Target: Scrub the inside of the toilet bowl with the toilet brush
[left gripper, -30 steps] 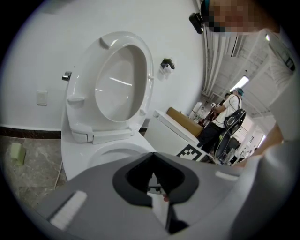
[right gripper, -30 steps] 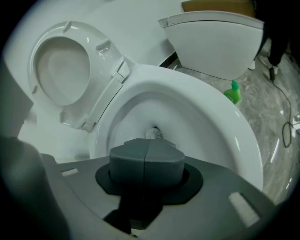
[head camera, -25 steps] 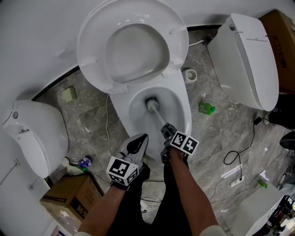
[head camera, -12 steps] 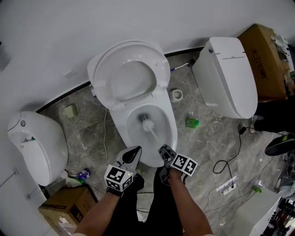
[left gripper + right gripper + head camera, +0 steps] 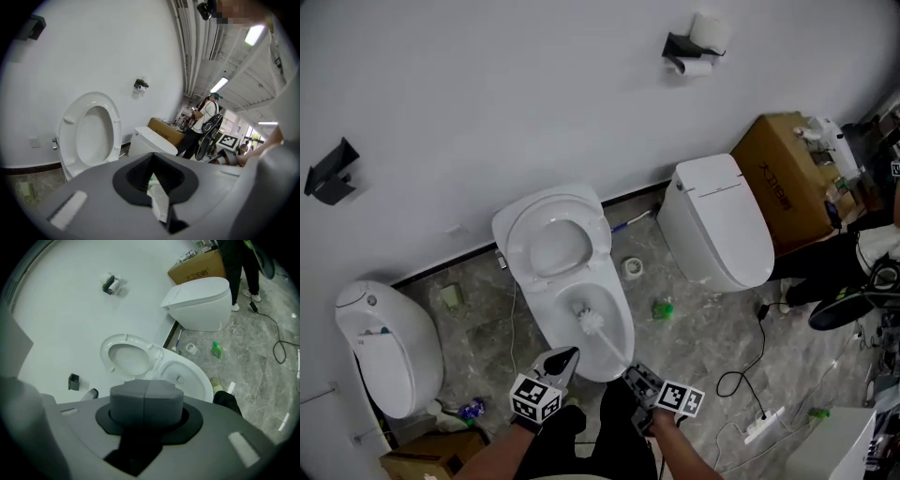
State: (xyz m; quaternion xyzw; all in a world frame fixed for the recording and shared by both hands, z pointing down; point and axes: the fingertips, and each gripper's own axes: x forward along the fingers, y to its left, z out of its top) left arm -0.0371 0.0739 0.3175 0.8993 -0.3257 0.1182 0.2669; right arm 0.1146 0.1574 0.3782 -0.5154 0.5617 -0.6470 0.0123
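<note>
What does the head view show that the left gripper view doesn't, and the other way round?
Only the head view: the toilet brush in the toilet bowl, its handle running to the right gripper, and a green bottle on the floor. Only the left gripper view: the ceiling lights. Both: the raised toilet seat, the neighbouring toilet, the cardboard box and the wall paper holder.

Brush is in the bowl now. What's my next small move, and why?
Probably sweep the brush head round the inner wall of the toilet bowl. The right hand-held gripper is shut on the toilet brush handle, the bristles already sit inside the bowl, and the seat is raised clear.
</note>
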